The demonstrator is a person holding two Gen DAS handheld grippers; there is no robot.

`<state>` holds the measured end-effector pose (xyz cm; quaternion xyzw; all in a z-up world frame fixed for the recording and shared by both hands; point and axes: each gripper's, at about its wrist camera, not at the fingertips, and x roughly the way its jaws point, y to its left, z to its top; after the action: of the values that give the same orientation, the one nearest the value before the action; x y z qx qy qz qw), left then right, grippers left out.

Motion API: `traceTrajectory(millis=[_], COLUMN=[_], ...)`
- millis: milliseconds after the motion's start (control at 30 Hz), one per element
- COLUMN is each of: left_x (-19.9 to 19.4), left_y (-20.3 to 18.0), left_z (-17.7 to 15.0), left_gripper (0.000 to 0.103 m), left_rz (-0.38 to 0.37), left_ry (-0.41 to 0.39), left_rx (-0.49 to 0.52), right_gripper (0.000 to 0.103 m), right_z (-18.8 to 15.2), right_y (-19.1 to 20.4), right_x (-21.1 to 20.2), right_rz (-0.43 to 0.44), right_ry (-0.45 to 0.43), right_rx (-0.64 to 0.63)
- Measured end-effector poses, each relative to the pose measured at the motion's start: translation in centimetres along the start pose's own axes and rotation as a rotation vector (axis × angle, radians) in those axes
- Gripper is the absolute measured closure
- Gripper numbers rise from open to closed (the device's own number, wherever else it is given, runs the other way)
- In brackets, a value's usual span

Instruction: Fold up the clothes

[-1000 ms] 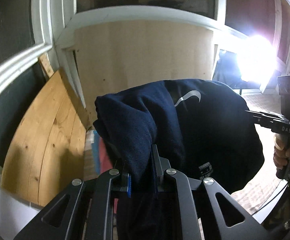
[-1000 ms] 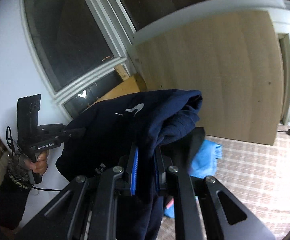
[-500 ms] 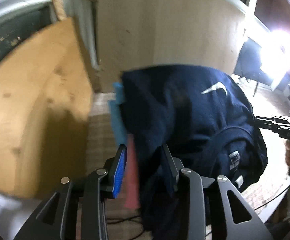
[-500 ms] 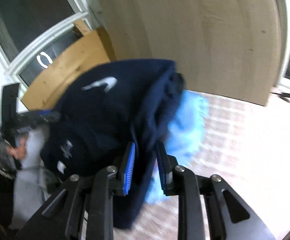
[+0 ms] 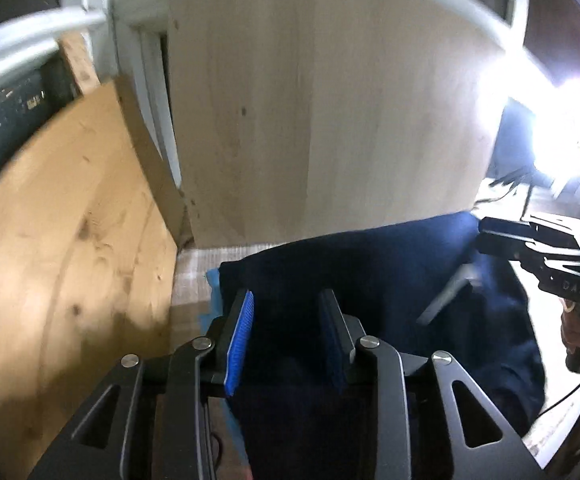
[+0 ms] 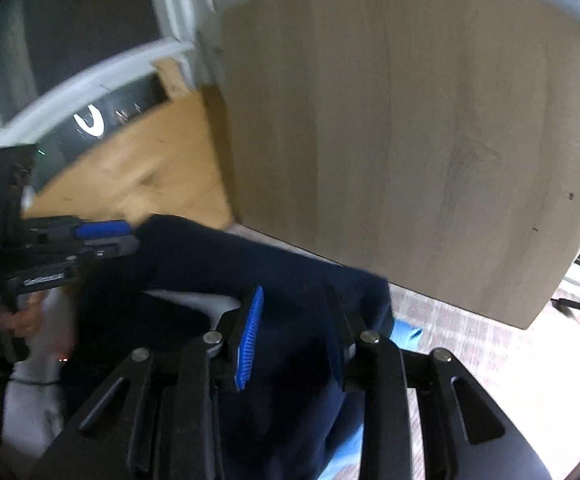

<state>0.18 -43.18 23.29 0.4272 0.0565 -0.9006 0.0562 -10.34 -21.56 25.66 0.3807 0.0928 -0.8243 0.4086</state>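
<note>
Over navy garment, left gripper spread wide.

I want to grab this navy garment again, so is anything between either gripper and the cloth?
Nothing visible blocks either one. The navy garment already lies between the spread fingers of the left gripper, and likewise the right gripper. A light blue cloth lies beside and beneath it, not in the way.
</note>
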Motion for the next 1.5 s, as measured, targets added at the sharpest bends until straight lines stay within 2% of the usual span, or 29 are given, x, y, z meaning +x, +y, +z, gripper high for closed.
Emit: traceTrajectory(millis=[100,200,300,400,500,633,700,767,867,967,1033,1133,1233,1300,1367,1500], left_x=[3.2,2.8,0.2,-3.7,-6.9,-8.8,-9.3,-9.3,-9.7,-10.3,-10.7,-11.5,-13.7,-15.1,-16.2,-17.7], left_y=[1.1,1.8,1.6,0.3,-1.7,-3.6,-4.4,-4.5,-5.0,-5.7,-6.1,-7.1,-10.2,-12.1,-13.7,-16.0], left_z=[-0.5,-0.3,-0.6,-2.4,-5.6,-10.4,-12.8,-14.6,-16.6,-18.3,-19.5,-21.1,-20.5,-20.0,-19.6,-19.5], left_gripper=[0.068,0.067,0.071,0.071,0.070,0.069,0.068,0.067,0.065,0.065,0.064,0.055,0.046,0.034,0.026,0.026], left_rz=[0.004,-0.007,0.014,0.012,-0.017,-0.051,-0.022,-0.008,-0.006,-0.006,-0.006,-0.002,0.025,0.050,0.079,0.141], left_ry=[0.053,0.047,0.020,-0.027,-0.052,-0.023,0.011,0.038,0.068,0.094,0.111,0.129,0.073,0.034,0.000,-0.023], left_rx=[-0.005,-0.027,-0.030,-0.010,0.003,-0.008,0.013,0.027,-0.003,-0.047,-0.076,-0.114,-0.106,-0.106,-0.113,-0.187], right_gripper=[0.073,0.067,0.067,0.064,0.055,0.055,0.055,0.055,0.047,0.047,0.047,0.047,0.047,0.047,0.047,0.047], right_z=[-0.4,-0.6,-0.6,-2.0,-4.9,-9.7,-12.5,-14.8,-18.3,-21.1,-22.0,-22.5,-23.0,-23.2,-23.4,-24.8], right_y=[-1.3,-1.7,-1.1,0.7,3.1,5.3,5.9,6.2,6.4,5.1,4.3,3.3,2.4,2.2,1.9,0.8], right_x=[3.2,3.4,0.2,-3.9,-6.0,-6.1,-6.6,-7.5,-9.2,-10.8,-11.9,-13.8,-16.1,-17.1,-18.1,-20.1], right_rz=[0.011,-0.007,-0.036,-0.006,0.022,0.034,0.027,-0.004,-0.044,-0.074,-0.098,-0.127,-0.133,-0.126,-0.115,-0.093], right_ry=[0.070,0.077,0.031,-0.019,-0.021,0.051,0.091,0.113,0.162,0.221,0.222,0.196,0.160,0.144,0.131,0.112], right_rx=[0.028,0.025,0.008,-0.044,-0.073,-0.080,-0.082,-0.102,-0.126,-0.050,-0.004,0.055,0.079,0.073,0.063,0.032])
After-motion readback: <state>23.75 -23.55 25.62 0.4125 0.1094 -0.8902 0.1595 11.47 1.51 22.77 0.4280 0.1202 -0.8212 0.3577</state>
